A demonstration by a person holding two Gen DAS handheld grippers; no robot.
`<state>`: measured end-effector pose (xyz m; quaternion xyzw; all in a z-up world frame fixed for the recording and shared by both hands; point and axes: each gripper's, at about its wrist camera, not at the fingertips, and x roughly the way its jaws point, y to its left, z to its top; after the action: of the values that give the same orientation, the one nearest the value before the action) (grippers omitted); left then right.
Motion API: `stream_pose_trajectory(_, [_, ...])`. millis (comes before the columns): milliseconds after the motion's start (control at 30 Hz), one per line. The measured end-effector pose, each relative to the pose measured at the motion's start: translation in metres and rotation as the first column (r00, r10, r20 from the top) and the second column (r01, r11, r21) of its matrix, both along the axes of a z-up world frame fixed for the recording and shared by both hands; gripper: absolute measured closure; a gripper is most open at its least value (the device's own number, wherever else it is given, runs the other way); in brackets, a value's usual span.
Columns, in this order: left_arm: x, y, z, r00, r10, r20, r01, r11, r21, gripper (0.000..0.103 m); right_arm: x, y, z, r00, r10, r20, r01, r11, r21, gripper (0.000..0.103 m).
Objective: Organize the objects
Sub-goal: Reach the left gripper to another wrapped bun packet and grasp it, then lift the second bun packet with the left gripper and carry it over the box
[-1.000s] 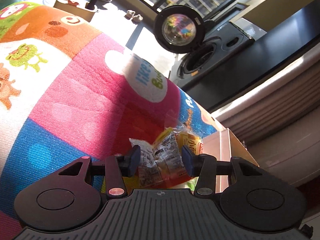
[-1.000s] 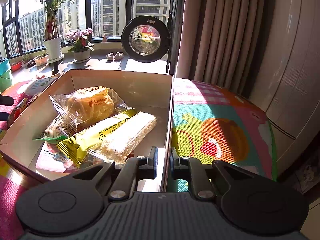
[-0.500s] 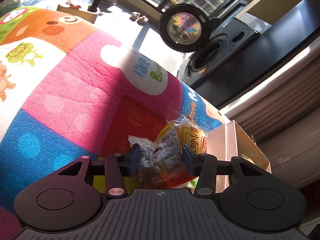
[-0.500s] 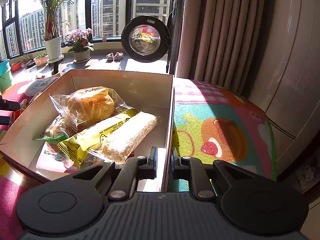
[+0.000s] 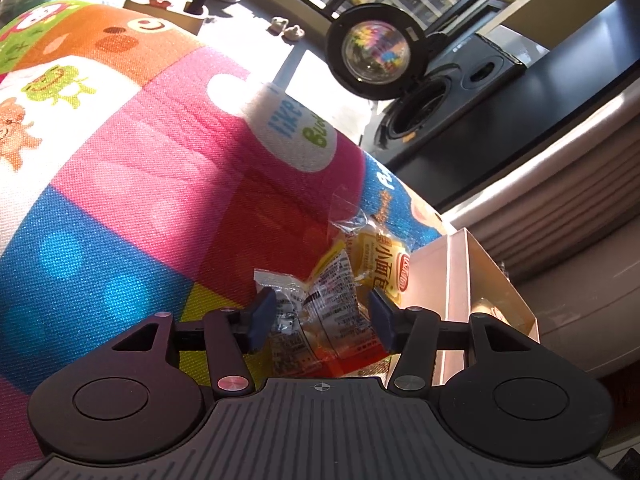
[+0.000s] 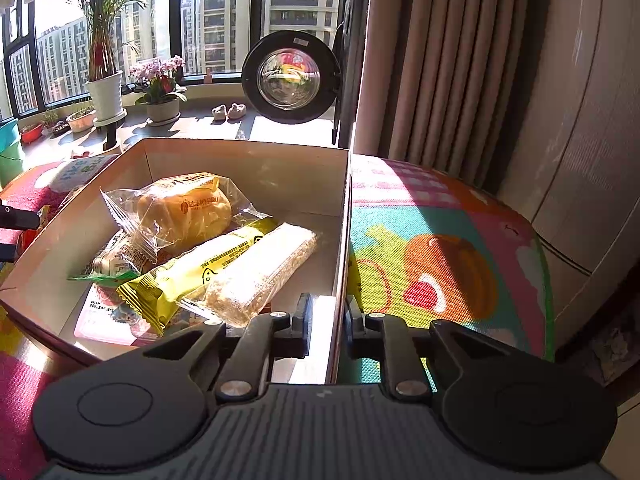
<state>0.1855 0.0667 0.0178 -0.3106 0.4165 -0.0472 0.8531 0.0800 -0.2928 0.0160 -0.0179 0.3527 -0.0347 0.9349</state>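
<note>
1. Left wrist view: left tongs [image 5: 322, 314] part-open, pads flanking the snack packets [image 5: 320, 300] on the play mat [image 5: 140, 168] just beside the box [image 5: 456, 272]; grip uncertain.
2. Right tongs [image 6: 326, 322] clamp the box's right wall [image 6: 342, 248]; wrapped bread [image 6: 184, 210] inside.

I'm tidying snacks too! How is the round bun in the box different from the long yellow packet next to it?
The bun is round and puffy; the yellow packet is long and flat. The bun's wrapper is see-through, so the bread shows, while the yellow packet hides what is inside. The bun lies further back in the box; the yellow packet is nearer the right gripper. Both are sealed snacks lying in that box.
</note>
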Motion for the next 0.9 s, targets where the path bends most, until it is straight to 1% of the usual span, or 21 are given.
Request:
stream_pose_trajectory(100, [-0.003, -0.011, 0.004, 0.996, -0.071, 0.046, 0.066, 0.992, 0.109, 0.046, 0.000, 0.000, 0.000, 1.000, 0.001, 0.000, -0.001, 1.000, 0.000, 0.086])
stream_pose_trajectory(133, [-0.006, -0.014, 0.005, 0.993, -0.098, 0.063, 0.088, 0.985, 0.148, 0.046, 0.000, 0.000, 0.000, 1.000, 0.001, 0.000, -0.001, 1.000, 0.000, 0.086])
stream_pose_trajectory(167, [-0.008, -0.018, 0.007, 0.988, -0.129, 0.083, 0.111, 0.974, 0.196, 0.043, 0.000, 0.000, 0.000, 1.000, 0.001, 0.000, -0.001, 1.000, 0.000, 0.086])
stream_pose_trajectory(267, [-0.019, -0.029, 0.012, 0.967, -0.220, 0.130, 0.171, 0.936, 0.309, 0.043, 0.000, 0.000, 0.000, 1.000, 0.001, 0.000, -0.001, 1.000, 0.000, 0.086])
stream_pose_trajectory(300, [-0.022, -0.033, 0.014, 0.958, -0.250, 0.140, 0.191, 0.920, 0.342, 0.043, 0.000, 0.000, 0.000, 1.000, 0.001, 0.000, -0.001, 1.000, 0.000, 0.086])
stream_pose_trajectory(333, [-0.025, -0.038, 0.016, 0.946, -0.288, 0.146, 0.215, 0.899, 0.381, 0.043, 0.000, 0.000, 0.000, 1.000, 0.001, 0.000, -0.001, 1.000, 0.000, 0.086])
stream_pose_trajectory(400, [-0.029, -0.045, 0.018, 0.932, -0.333, 0.144, 0.246, 0.871, 0.425, 0.043, 0.000, 0.000, 0.000, 1.000, 0.000, 0.000, 0.000, 1.000, 0.000, 0.086])
stream_pose_trajectory(433, [-0.030, -0.047, 0.019, 0.927, -0.347, 0.142, 0.256, 0.862, 0.437, 0.043, 0.000, 0.000, 0.000, 1.000, 0.000, 0.000, 0.000, 1.000, 0.000, 0.086])
stream_pose_trajectory(467, [-0.031, -0.047, 0.020, 0.925, -0.356, 0.132, 0.269, 0.859, 0.436, 0.043, 0.000, 0.000, 0.000, 1.000, 0.000, 0.001, 0.000, 1.000, 0.001, 0.086])
stream_pose_trajectory(533, [-0.031, -0.046, 0.019, 0.928, -0.352, 0.121, 0.274, 0.867, 0.417, 0.041, -0.001, 0.001, 0.000, 1.000, 0.000, 0.002, 0.000, 1.000, 0.003, 0.086])
stream_pose_trajectory(600, [-0.030, -0.043, 0.014, 0.936, -0.335, 0.109, 0.272, 0.883, 0.382, 0.034, -0.001, 0.002, 0.000, 1.000, -0.001, 0.003, 0.001, 1.000, 0.004, 0.086])
stream_pose_trajectory(633, [-0.027, -0.042, 0.010, 0.942, -0.323, 0.094, 0.267, 0.888, 0.374, 0.034, -0.001, 0.002, 0.000, 1.000, -0.001, 0.003, 0.001, 1.000, 0.005, 0.086])
stream_pose_trajectory(667, [-0.024, -0.043, 0.004, 0.949, -0.309, 0.065, 0.263, 0.887, 0.380, 0.038, -0.001, 0.002, 0.000, 1.000, 0.000, 0.003, 0.000, 1.000, 0.005, 0.086])
stream_pose_trajectory(700, [-0.023, -0.044, -0.001, 0.953, -0.299, 0.052, 0.256, 0.885, 0.389, 0.040, -0.002, 0.002, 0.000, 1.000, 0.000, 0.003, 0.000, 1.000, 0.005, 0.085])
stream_pose_trajectory(733, [-0.025, -0.044, -0.002, 0.951, -0.299, 0.081, 0.244, 0.886, 0.395, 0.040, -0.002, 0.002, 0.001, 1.000, 0.001, 0.003, -0.001, 1.000, 0.007, 0.085])
stream_pose_trajectory(833, [-0.023, -0.042, -0.002, 0.955, -0.282, 0.094, 0.230, 0.901, 0.368, 0.041, -0.002, 0.002, 0.001, 1.000, 0.002, 0.002, -0.002, 1.000, 0.008, 0.085])
stream_pose_trajectory(900, [-0.024, -0.042, 0.000, 0.954, -0.282, 0.106, 0.224, 0.899, 0.376, 0.045, -0.002, 0.002, 0.001, 1.000, 0.002, 0.001, -0.002, 1.000, 0.007, 0.085])
